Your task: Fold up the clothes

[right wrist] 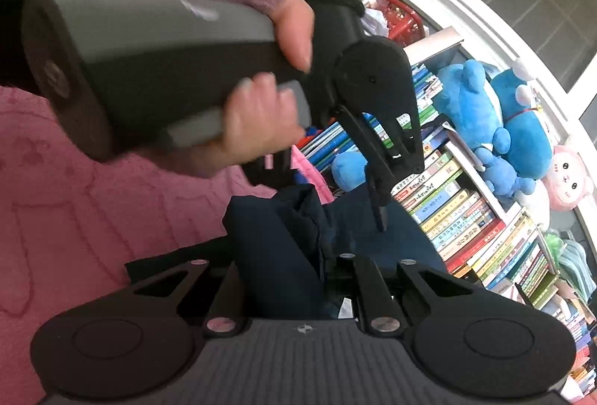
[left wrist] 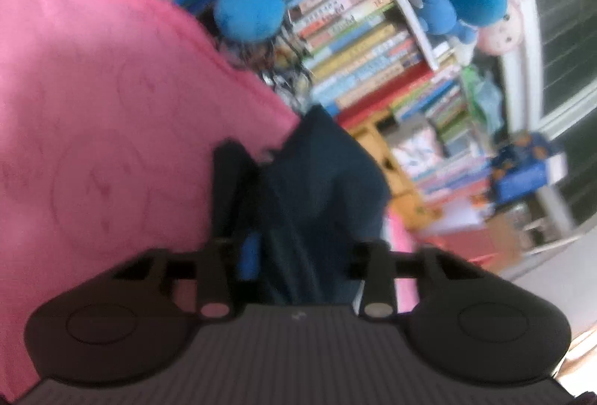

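- Over the pink blanket, the left hand-held gripper and right hand-held gripper each clench the navy garment.
- Folding looks barely begun; cloth remains bunched.

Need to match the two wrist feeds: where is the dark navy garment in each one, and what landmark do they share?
Left wrist view: the dark navy garment fills the lower centre, bunched between the left gripper's fingers, over the pink blanket.
Right wrist view: it sits lower centre, clamped in the right gripper, with the left gripper reaching into it from above.
Shared landmark: the stacked books under the blue plush toys.
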The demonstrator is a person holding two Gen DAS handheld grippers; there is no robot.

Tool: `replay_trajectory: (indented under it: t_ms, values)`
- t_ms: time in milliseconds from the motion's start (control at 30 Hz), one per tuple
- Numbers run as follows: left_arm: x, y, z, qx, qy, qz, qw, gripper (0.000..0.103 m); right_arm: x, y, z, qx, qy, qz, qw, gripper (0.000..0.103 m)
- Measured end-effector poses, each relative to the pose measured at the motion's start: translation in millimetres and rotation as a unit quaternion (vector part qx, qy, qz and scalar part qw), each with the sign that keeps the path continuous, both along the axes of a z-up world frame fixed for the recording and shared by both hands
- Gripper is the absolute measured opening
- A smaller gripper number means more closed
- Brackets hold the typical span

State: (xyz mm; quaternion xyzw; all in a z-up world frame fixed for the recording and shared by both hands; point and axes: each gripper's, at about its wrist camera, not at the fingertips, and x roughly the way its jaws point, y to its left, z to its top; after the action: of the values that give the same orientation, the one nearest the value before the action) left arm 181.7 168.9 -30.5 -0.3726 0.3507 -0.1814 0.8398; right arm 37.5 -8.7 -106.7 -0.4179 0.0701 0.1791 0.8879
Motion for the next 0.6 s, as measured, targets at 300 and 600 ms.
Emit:
replay_trajectory:
  t_ms: [300,600]
  values:
    - [35,14,6,0.030,-0.016,0.076,0.9965,0.008,2,2,0,-0.004,0.010,0.008,1.000,0.013]
    - [-1,-9,41,0.099,-0.158,-0.029,0.9820,0.056,-2,2,-1,-0.001,0.012,0.009,1.000,0.013]
